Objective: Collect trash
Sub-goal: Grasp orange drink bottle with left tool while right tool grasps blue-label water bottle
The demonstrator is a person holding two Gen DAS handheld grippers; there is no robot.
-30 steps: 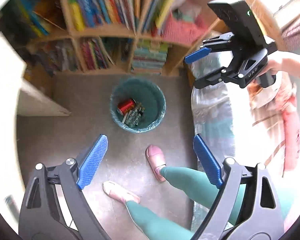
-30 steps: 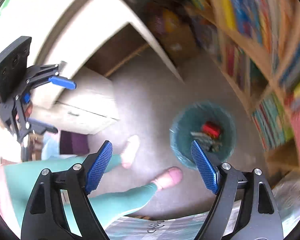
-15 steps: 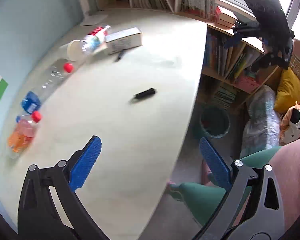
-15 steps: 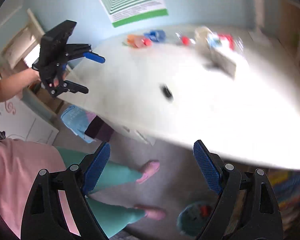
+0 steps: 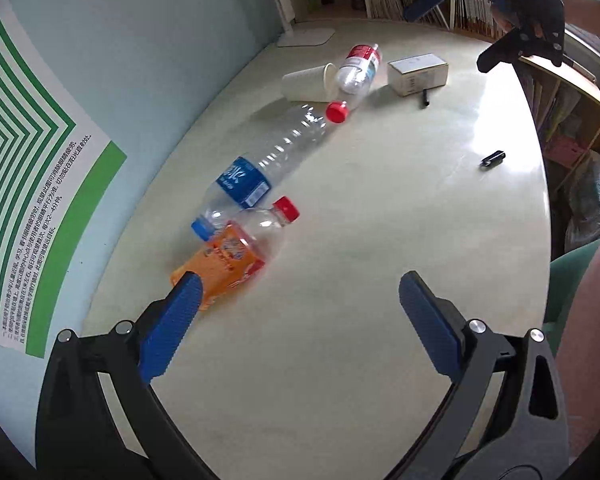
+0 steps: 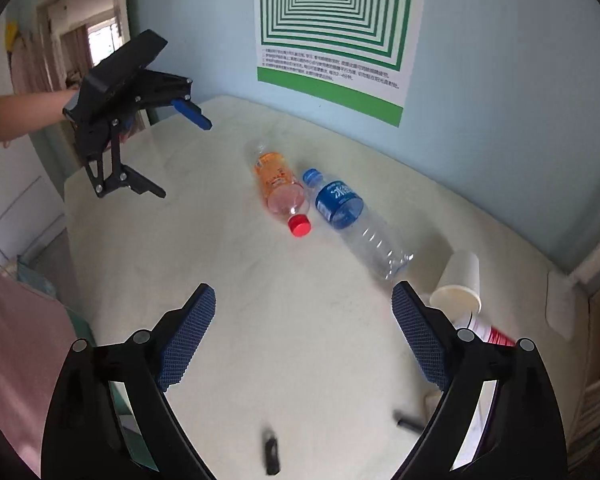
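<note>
Bare pale round tabletop spreads ahead of both tongs toward its curved right edge. The left tongs gape empty; the clear red-capped bottle with an orange label lies just beyond their left pad. The right tongs gape empty too, with the clear blue-labelled bottle ahead.

- Both views swung up from the floor bin — now over the tabletop.
- Left tool nearer the orange bottle than half a second ago.
- Right tool faces the bottles — blur gone.
</note>
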